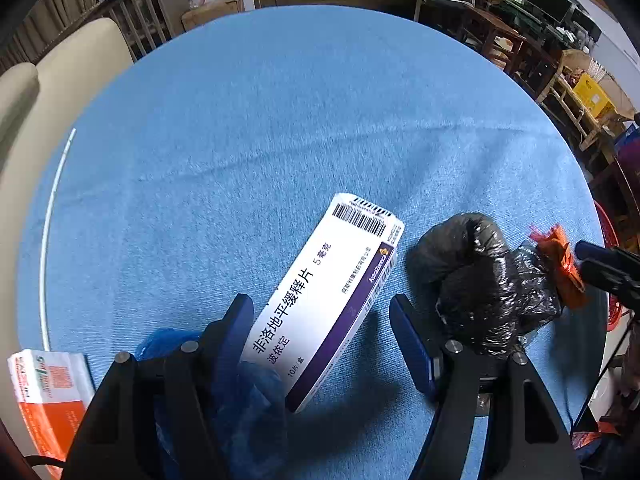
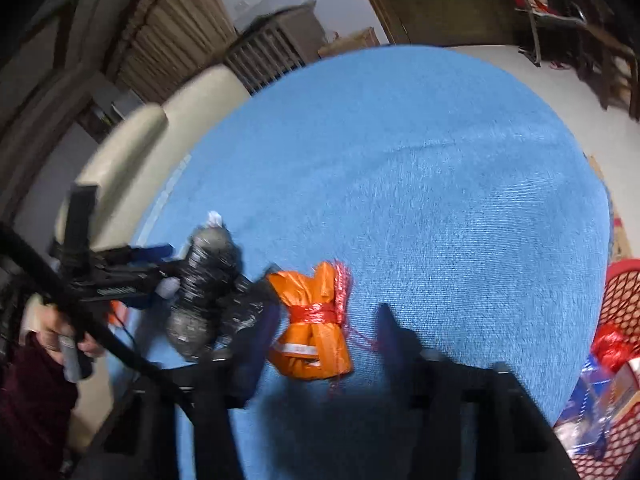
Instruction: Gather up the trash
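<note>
Cardboard medicine box (image 1: 326,300): light, stiff; left gripper (image 1: 322,316) fingers spread around it; right gripper (image 2: 326,334) spread around the soft orange bundle (image 2: 312,320).

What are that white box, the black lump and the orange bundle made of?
The white box looks like thin printed cardboard: crisp folded edges, barcode. The black lump seems crinkled glossy plastic film. The orange bundle looks like folded plastic sheet, tied with red string.

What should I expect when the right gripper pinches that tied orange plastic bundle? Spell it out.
The orange plastic bundle is crumpled film bound with red string, so it will probably squash rather than resist. It looks light for its size. Being soft and flattish, it seems unlikely to roll; the open right gripper may slip on the glossy film.
</note>
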`<state>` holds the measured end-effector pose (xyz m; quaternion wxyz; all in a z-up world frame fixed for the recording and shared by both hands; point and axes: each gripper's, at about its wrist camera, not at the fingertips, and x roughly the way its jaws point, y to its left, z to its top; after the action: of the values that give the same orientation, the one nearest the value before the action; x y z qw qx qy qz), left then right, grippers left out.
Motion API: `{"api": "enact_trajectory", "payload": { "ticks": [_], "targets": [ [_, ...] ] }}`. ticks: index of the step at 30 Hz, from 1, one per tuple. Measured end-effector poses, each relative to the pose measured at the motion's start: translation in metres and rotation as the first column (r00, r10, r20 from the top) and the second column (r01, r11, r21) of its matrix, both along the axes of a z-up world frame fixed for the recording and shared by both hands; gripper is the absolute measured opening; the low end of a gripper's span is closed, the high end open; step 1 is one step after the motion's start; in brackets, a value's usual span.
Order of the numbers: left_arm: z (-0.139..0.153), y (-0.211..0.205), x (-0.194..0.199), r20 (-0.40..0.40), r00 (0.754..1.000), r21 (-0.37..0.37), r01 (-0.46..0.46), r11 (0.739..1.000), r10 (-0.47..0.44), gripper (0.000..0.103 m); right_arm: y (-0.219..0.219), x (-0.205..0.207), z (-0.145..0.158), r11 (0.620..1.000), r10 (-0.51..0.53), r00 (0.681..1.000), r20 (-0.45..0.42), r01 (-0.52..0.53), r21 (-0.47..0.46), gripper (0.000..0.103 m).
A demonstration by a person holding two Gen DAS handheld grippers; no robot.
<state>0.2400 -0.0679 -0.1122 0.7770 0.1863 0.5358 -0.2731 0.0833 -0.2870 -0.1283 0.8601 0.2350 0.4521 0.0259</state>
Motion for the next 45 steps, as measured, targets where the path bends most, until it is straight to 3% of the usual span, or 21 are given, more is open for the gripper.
{"api": "enact_trajectory", "payload": {
  "ticks": [8, 12, 15, 16, 17, 20, 35, 45],
  "targets": [
    [-0.006, -0.001, -0.007, 0.045, 0.999, 0.023, 0.002, 1.0, -0.003, 0.062, 0.021, 0.015, -0.006, 0.996, 0.042, 0.997, -0.064, -0.047, -0.075, 0.049],
    [-0.004, 0.005, -0.017, 0.057, 0.998, 0.0, -0.029, 1.0, 0.029, 0.057, 0.025, 0.015, -0.007, 0.998, 0.056, 0.995, -0.078, -0.055, 0.016, 0.049],
    [-0.001, 0.015, -0.034, 0.06, 0.996, -0.022, -0.066, 0.998, 0.067, 0.054, 0.032, 0.014, -0.006, 0.998, 0.056, 0.996, -0.069, -0.058, -0.026, 0.049],
    [0.001, 0.02, -0.039, 0.055, 0.995, -0.042, -0.083, 0.996, 0.085, 0.052, 0.033, 0.013, -0.006, 0.997, 0.062, 0.996, -0.063, -0.065, -0.032, 0.048],
    [0.003, 0.025, -0.044, 0.055, 0.994, -0.056, -0.093, 0.994, 0.096, 0.051, 0.034, 0.012, -0.006, 0.997, 0.064, 0.996, -0.062, -0.066, -0.031, 0.036],
    [0.012, 0.038, -0.062, 0.069, 0.99, -0.089, -0.12, 0.989, 0.126, 0.049, 0.034, 0.006, -0.008, 0.999, 0.043, 0.997, -0.059, -0.044, -0.015, 0.032],
    [0.072, 0.067, -0.175, 0.197, 0.955, -0.226, -0.174, 0.958, 0.22, 0.049, 0.046, -0.072, 0.04, 0.998, 0.056, 0.997, 0.061, -0.055, -0.026, 0.031],
    [0.089, 0.033, -0.23, 0.337, 0.911, -0.154, -0.197, 0.968, 0.239, 0.049, 0.058, -0.136, 0.061, 0.997, 0.082, 0.989, 0.126, -0.079, -0.022, 0.031]
  ]
}}
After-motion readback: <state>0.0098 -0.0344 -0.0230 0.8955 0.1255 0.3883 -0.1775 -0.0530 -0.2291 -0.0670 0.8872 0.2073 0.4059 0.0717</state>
